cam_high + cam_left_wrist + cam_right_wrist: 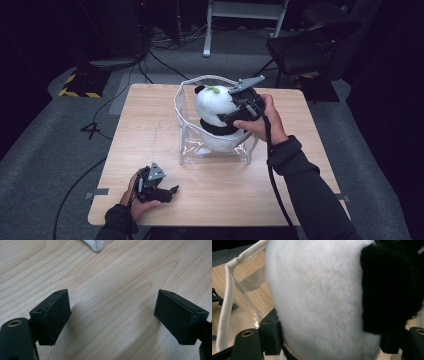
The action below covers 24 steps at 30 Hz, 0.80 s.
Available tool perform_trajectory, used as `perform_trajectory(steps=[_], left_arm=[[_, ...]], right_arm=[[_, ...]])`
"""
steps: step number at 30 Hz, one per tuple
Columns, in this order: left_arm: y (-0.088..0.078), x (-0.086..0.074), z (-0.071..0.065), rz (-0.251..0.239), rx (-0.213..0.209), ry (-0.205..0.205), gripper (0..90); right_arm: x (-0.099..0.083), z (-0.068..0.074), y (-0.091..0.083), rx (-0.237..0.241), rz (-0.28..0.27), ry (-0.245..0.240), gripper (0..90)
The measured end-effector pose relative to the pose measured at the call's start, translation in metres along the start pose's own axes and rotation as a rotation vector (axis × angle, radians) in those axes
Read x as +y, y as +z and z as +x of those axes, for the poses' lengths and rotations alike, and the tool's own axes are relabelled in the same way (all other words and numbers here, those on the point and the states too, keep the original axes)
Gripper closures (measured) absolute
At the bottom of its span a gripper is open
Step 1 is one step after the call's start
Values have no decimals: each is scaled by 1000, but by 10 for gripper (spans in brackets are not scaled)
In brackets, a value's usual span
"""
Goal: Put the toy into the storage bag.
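Standing by the near edge of the surface, I see the left tongs first. A hand holds them low over the bare wood. Their two black jaws stand wide apart with nothing between them. They are well apart from the toy.

A little farther in stands a clear bag with a white cloth rim. It is open at the top. Its sides look thin and floppy, so I think it can bend or tip if it gets a push.

Inside the bag sits a panda toy. It is white and black and fluffy, with a small green bit on top. It sticks up out of the bag's open top. It looks soft and light to me. I think it will squash when squeezed, but it will not break. The fur may slide a bit, so a good squeeze around the fat middle seems the best place to take hold.

The right tongs are at the toy's right side. In the right gripper view, one jaw is at the white fur and the other at the black fur, with the body between them. They seem to be pressing on the toy, holding it around its middle.

Beyond the surface is a dark floor with cables and a chair.
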<state>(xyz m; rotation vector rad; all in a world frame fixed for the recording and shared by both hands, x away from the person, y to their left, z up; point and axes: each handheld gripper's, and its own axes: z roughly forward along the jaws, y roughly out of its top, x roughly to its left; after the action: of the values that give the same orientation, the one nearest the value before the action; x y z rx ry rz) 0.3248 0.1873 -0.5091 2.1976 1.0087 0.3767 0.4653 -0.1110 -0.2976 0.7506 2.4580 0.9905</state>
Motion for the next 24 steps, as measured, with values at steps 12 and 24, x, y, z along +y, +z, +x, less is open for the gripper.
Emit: perform_trajectory(steps=[12, 24], left_arm=[[0, 0, 0, 0, 0, 0, 136], [0, 0, 0, 0, 0, 0, 136]], right_arm=[[0, 0, 7, -8, 99, -3, 206], [0, 1, 14, -18, 132, -2, 181]])
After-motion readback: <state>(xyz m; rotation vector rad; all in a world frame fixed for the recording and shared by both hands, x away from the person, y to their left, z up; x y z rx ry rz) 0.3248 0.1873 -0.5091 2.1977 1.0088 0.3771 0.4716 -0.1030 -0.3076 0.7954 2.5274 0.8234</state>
